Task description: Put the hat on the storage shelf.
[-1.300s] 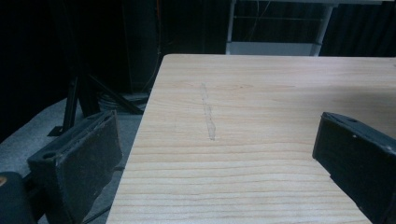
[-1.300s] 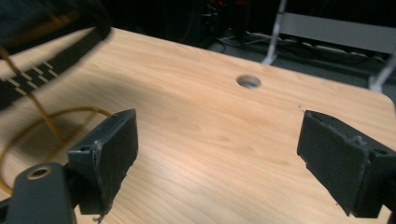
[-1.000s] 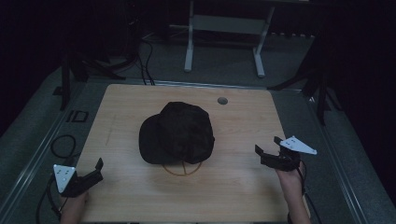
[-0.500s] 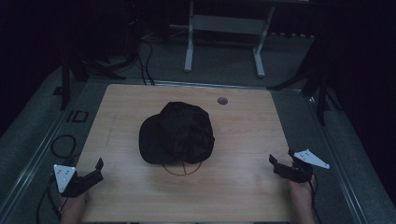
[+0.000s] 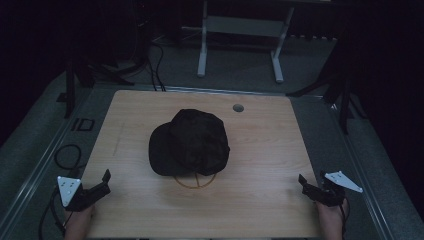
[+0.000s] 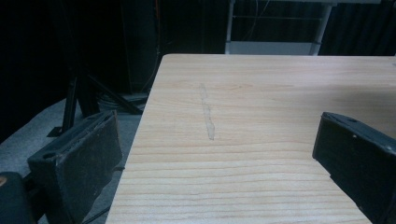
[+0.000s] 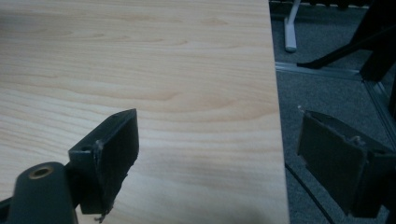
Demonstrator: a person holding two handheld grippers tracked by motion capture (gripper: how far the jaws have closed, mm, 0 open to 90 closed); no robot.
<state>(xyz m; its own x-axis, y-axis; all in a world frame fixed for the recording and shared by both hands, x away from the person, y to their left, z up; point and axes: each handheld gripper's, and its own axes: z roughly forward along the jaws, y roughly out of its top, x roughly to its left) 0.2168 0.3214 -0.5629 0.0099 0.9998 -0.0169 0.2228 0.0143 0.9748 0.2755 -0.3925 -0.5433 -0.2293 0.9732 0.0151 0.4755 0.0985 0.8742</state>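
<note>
A black cap (image 5: 190, 141) lies near the middle of the light wooden table (image 5: 260, 150), its crown bulging upward, and it partly covers a thin tan ring (image 5: 195, 181) whose near arc pokes out from under the cap's near edge. A small round grommet hole (image 5: 238, 107) sits in the table toward the far side, to the right of the cap. The left tool (image 5: 102, 181) is held at the table's near left corner by a hand (image 5: 78, 224), well apart from the cap; in the left gripper view its 2 black jaws stand wide apart with nothing between them, one jaw over the grey floor (image 6: 28, 135) beyond the table's edge and the other over the wood, where a faint pale scuff line (image 6: 207, 114) runs along the grain. The right tool (image 5: 309, 186) is held at the near right corner by the other hand (image 5: 330, 217), also well apart from the cap; in the right gripper view its jaws are likewise spread wide and empty, straddling the table's right edge. A white metal stand (image 5: 239, 30) is on the floor beyond the table.
</note>
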